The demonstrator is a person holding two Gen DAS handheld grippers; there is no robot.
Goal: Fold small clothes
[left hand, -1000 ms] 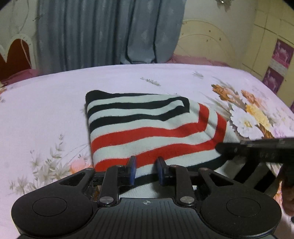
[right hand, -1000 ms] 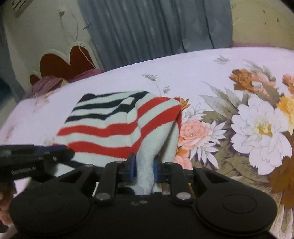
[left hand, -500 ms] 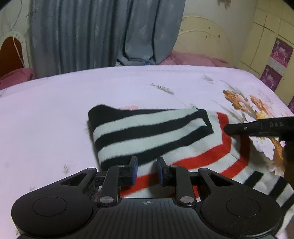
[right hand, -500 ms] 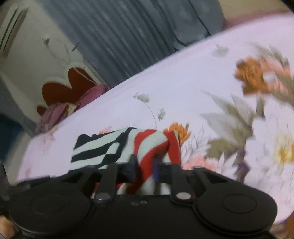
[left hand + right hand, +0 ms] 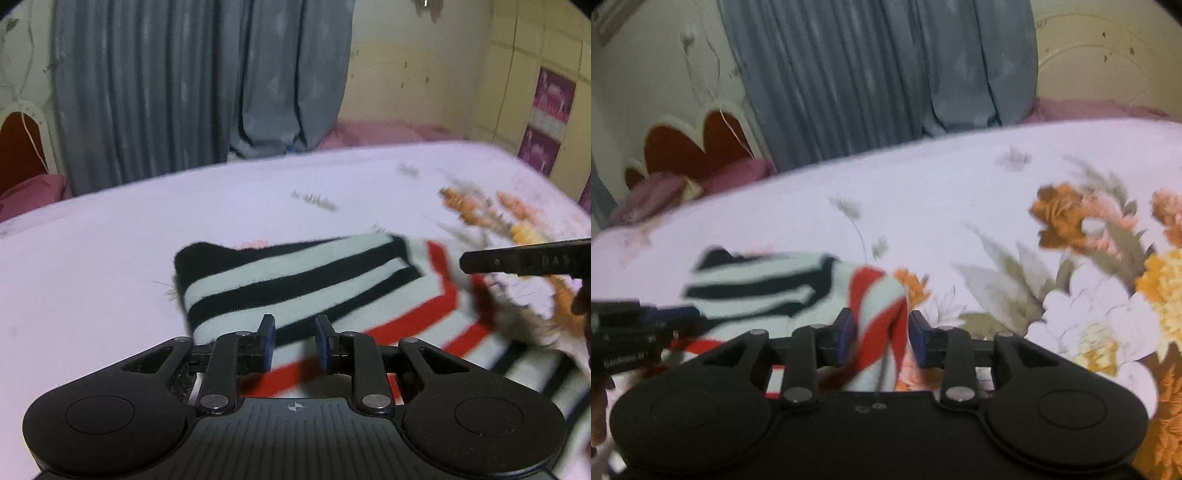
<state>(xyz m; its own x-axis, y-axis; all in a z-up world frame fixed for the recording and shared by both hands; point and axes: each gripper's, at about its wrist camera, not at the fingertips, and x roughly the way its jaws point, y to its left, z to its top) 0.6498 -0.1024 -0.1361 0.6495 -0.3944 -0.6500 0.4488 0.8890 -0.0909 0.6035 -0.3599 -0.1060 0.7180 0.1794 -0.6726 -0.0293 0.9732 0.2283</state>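
**Striped garment half folded on the flowered bed**

We hold the left gripper (image 5: 293, 341) low over the near edge of the striped garment (image 5: 306, 280). Its jaws stand narrow, with the cloth showing in the gap between them; we cannot tell whether the pads press on it or merely hover above it. Just ahead of these fingers the black-and-white band lies folded over the red-and-white part, which spreads off to the right, toward the other tool.

Our right gripper (image 5: 877, 338) has a raised fold of the red-striped cloth standing between its jaws, and those jaws are opening: a gap shows beside the right blue pad (image 5: 919, 343). To the left of it lies the rest of the garment; to the right and beyond, the flowered bedsheet (image 5: 960, 192). A grey curtain (image 5: 868, 74) hangs behind the bed.
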